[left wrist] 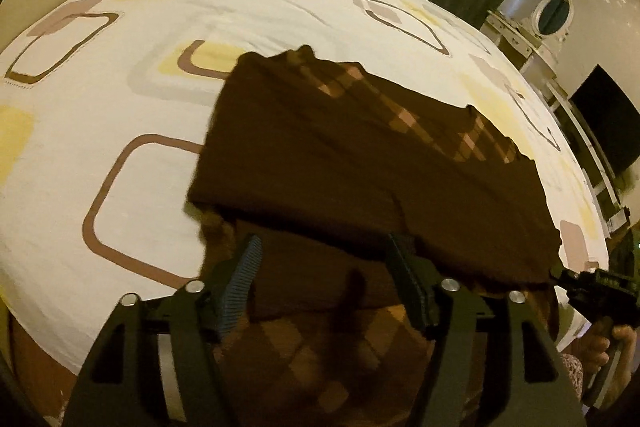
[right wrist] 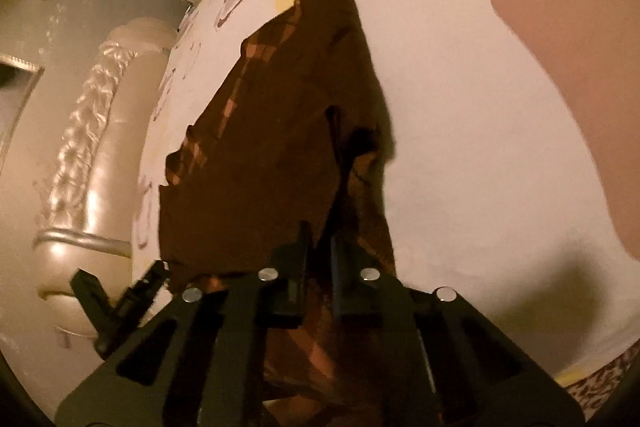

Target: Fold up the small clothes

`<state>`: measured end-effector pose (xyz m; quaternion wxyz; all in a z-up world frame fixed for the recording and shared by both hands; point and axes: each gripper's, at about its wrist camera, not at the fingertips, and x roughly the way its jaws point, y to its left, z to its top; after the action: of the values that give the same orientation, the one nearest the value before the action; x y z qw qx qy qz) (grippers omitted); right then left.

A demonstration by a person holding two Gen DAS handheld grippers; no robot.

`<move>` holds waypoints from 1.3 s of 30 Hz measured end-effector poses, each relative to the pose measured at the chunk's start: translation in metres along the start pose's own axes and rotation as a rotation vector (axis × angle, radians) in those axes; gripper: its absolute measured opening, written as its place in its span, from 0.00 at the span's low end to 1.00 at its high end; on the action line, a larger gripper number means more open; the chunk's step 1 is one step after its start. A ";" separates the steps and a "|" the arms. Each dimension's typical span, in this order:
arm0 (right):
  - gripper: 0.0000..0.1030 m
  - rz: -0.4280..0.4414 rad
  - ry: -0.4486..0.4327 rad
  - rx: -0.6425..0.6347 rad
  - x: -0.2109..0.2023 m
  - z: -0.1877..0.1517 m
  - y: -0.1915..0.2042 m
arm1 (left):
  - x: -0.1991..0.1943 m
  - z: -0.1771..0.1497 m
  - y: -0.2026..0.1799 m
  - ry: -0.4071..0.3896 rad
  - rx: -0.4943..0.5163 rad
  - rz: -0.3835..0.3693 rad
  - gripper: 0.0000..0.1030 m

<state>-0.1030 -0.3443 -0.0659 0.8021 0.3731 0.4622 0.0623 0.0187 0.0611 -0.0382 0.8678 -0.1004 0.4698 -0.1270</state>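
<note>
The right claw (right wrist: 318, 267) is closed tight on a brown argyle garment's (left wrist: 360, 147) near edge, apparently to lift and carry it over in a fold. The left claw (left wrist: 324, 267) gapes wide, gripping nothing, over the same edge. The dark, diamond-patterned garment lies partly doubled near the bed's (left wrist: 120, 67) near edge.

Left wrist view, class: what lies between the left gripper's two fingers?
Only the brown checked garment: its near part spans the gap of the open left gripper, which is not clamping it. The left wrist view shows this.
</note>
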 end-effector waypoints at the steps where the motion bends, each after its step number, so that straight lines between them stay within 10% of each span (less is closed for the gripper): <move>1: 0.06 -0.015 -0.008 -0.017 -0.002 -0.001 0.001 | 0.000 0.000 0.002 0.000 -0.007 0.007 0.68; 22: 0.05 0.042 -0.006 0.036 0.003 0.000 -0.031 | 0.008 -0.007 0.030 0.030 -0.026 0.008 0.68; 31: 0.04 -0.086 -0.080 -0.043 -0.016 0.007 -0.028 | -0.001 -0.008 0.050 0.037 -0.053 0.056 0.68; 39: 0.33 0.086 0.021 -0.046 -0.030 0.004 -0.046 | -0.024 -0.026 0.069 0.136 0.011 -0.144 0.69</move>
<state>-0.1285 -0.3925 -0.0742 0.8022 0.3732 0.4525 0.1114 -0.0065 0.1326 -0.0536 0.8232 -0.1205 0.5184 -0.1979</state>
